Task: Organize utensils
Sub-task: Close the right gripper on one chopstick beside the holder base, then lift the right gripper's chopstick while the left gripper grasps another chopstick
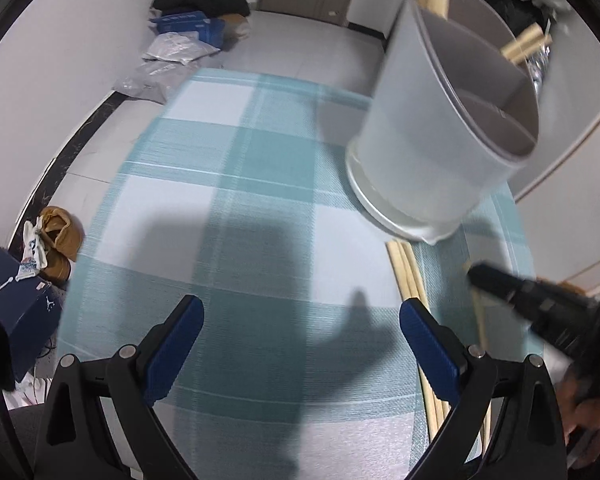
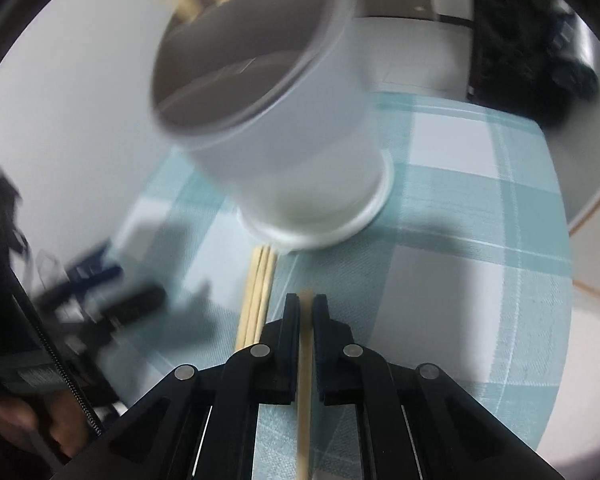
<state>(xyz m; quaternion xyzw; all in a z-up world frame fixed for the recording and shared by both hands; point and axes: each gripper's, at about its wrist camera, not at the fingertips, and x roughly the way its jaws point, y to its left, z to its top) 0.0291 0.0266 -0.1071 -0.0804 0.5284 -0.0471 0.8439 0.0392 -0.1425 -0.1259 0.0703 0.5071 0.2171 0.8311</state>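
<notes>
At nine o'clock of the plaid tablecloth [image 1: 260, 184] the left gripper [image 1: 300, 344] hangs with its blue-padded fingers [image 1: 176, 344] spread wide and nothing between them. Toward one o'clock stands the grey divided utensil holder [image 1: 440, 132], with wooden chopsticks already leaning in its far compartment. From its base toward five o'clock lies a bundle of loose chopsticks [image 1: 410, 272] on the cloth. Further right, the right gripper [image 2: 306, 312] has its fingers pressed together, pinching a single chopstick [image 2: 305, 380] lengthwise, just beside the bundle. The step in hand looks like the pickup. Next, I judge, comes lifting it, tipping it upright and dropping it into the chopstick compartment at twelve o'clock.
</notes>
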